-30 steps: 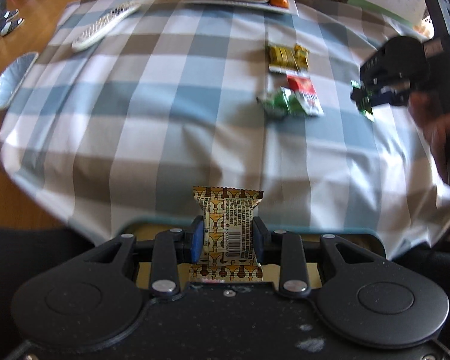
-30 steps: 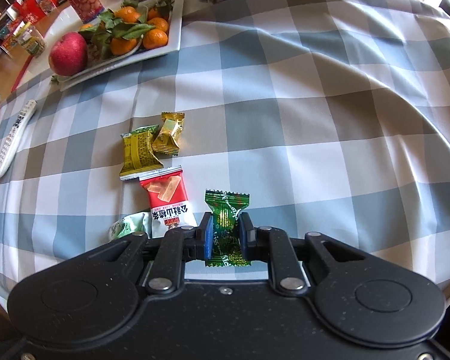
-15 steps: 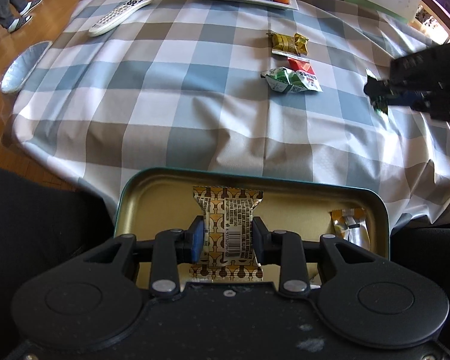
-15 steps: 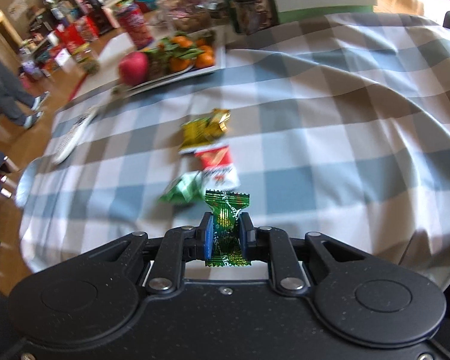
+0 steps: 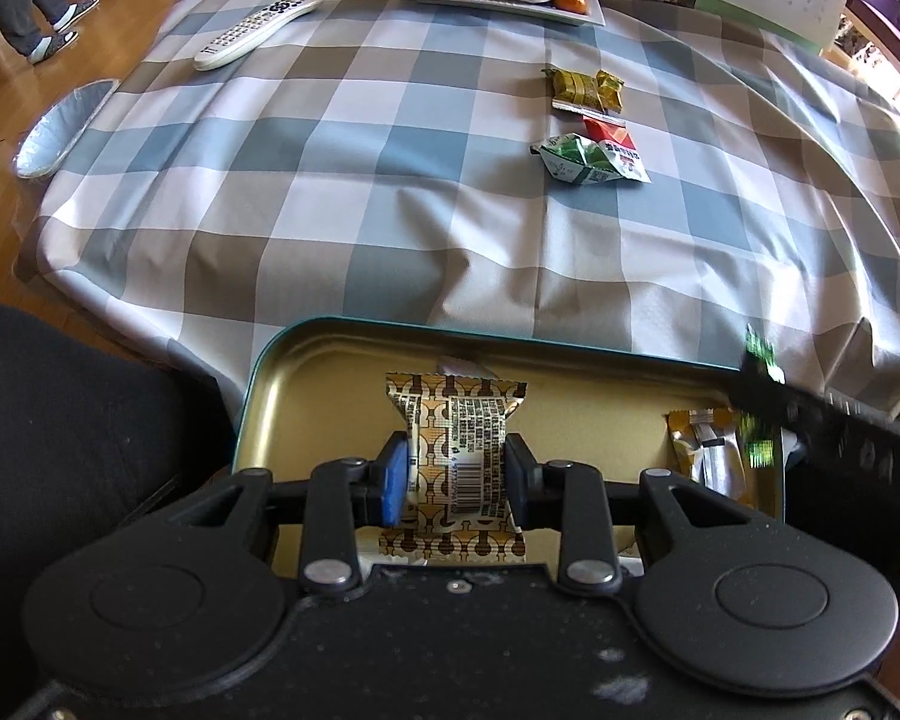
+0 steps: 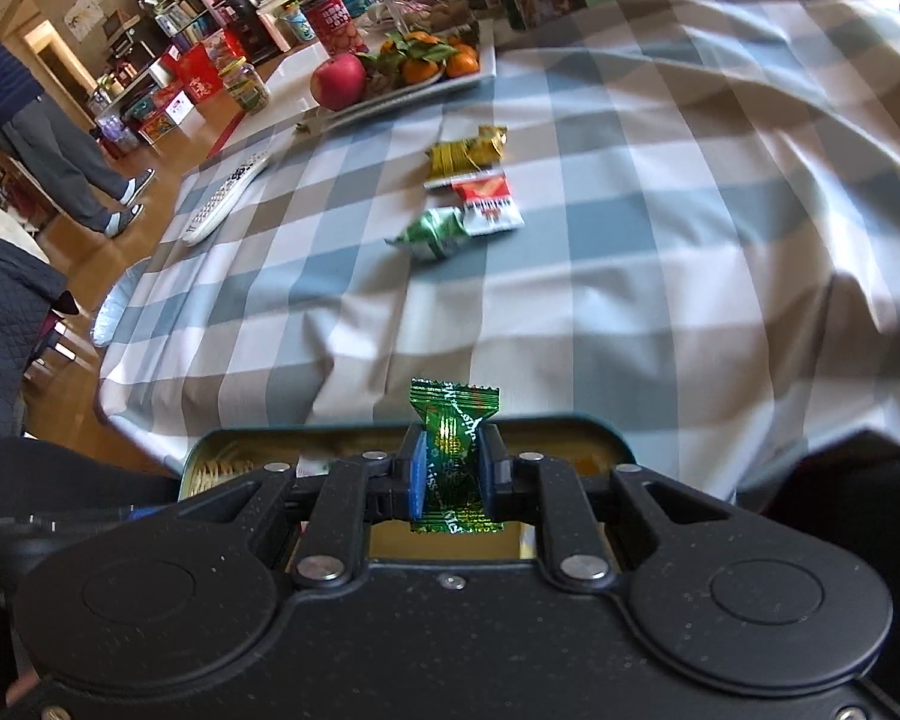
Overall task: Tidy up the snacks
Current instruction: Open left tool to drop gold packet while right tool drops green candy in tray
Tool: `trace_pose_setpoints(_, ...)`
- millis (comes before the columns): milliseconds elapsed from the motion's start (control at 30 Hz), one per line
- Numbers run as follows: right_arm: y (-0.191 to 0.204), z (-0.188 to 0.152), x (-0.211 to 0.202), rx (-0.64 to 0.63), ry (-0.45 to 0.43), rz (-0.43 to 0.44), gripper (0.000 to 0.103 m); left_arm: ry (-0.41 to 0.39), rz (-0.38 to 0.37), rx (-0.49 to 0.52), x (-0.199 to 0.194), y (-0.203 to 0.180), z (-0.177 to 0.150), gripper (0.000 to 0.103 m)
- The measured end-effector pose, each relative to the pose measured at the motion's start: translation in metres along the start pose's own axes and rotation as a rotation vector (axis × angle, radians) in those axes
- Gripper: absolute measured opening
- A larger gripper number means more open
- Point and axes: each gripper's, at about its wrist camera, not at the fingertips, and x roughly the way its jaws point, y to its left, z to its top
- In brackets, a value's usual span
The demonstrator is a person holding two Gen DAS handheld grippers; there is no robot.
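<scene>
Left wrist view: the left claw (image 5: 455, 483) is clenched on a gold-patterned snack packet (image 5: 455, 438), held over the open tin (image 5: 306, 360) that sits below the bench's near edge. To drop it well, I would release only once the packet hangs inside the rim, clear of the orange-and-silver sachet (image 5: 711, 456) at the tin's right end. The packet shows a barcode and small print, too fine to read.

Right wrist view: the right claw (image 6: 453, 477) grips a green foil candy (image 6: 453, 456) above the tin's far rim (image 6: 570, 420). Its lettering is partial, unreadable. Three or four snacks (image 6: 468, 192) lie mid-bench.
</scene>
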Motion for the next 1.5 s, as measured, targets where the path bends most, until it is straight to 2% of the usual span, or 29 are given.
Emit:
trace_pose_setpoints(267,-0.004,0.001,0.006,0.042,0.033,0.027,0.025,0.019,-0.01,-0.018,0.009,0.0,0.007,0.032)
trace_pose_setpoints(467,0.008,-0.006,0.017,-0.014,0.085,0.02,0.025,0.043,-0.02,-0.014,0.022,-0.004,0.006,0.032)
trace_pose_setpoints(733,0.024,-0.015,0.037,-0.083,0.18,-0.018,0.025,0.081,0.012,-0.029,0.037,-0.001,-0.004,0.033)
trace_pose_setpoints(1000,0.036,-0.022,0.038,-0.152,0.184,-0.047,0.025,0.087,0.029,-0.023,0.033,0.001,-0.009,0.034)
trace_pose_setpoints(1133,0.037,-0.022,0.037,-0.151,0.176,-0.058,0.033,0.085,0.039,-0.023,0.032,0.001,-0.009,0.034)
trace_pose_setpoints(1300,0.041,-0.023,0.035,-0.167,0.157,-0.077,0.033,0.071,0.043,-0.017,0.029,0.0,-0.009,0.035)
trace_pose_setpoints(1500,0.043,-0.024,0.039,-0.179,0.19,-0.082,0.033,0.064,0.053,-0.011,0.028,-0.002,-0.009,0.035)
